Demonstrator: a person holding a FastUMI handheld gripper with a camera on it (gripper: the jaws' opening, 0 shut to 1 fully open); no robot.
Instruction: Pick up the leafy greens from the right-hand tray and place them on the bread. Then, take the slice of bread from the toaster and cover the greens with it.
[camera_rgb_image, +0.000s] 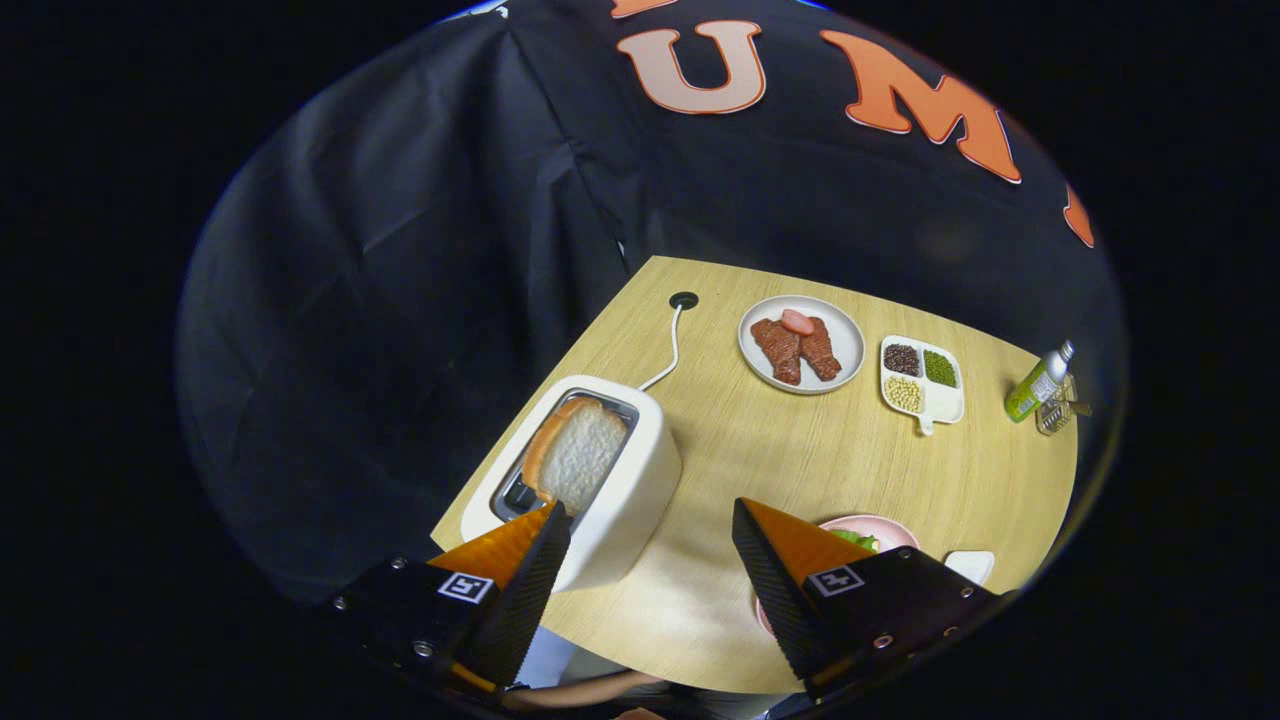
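Tool (650, 560) spread, holding nothing, hangs over desk (800, 450) near toaster (600, 480), whose bread (578, 455) stands proud for gripping; greens (858, 540) lie on pink plate (885, 527).

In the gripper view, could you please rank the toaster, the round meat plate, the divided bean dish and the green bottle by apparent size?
1. toaster, though it is nearest
2. meat plate
3. bean dish
4. green bottle

The gripper is open.

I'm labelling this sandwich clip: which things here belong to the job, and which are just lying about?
Job: white toaster; slice of bread standing in its slot; leafy greens on pink plate; open gripper.
Lying about: round plate of meat; divided bean dish; green bottle.
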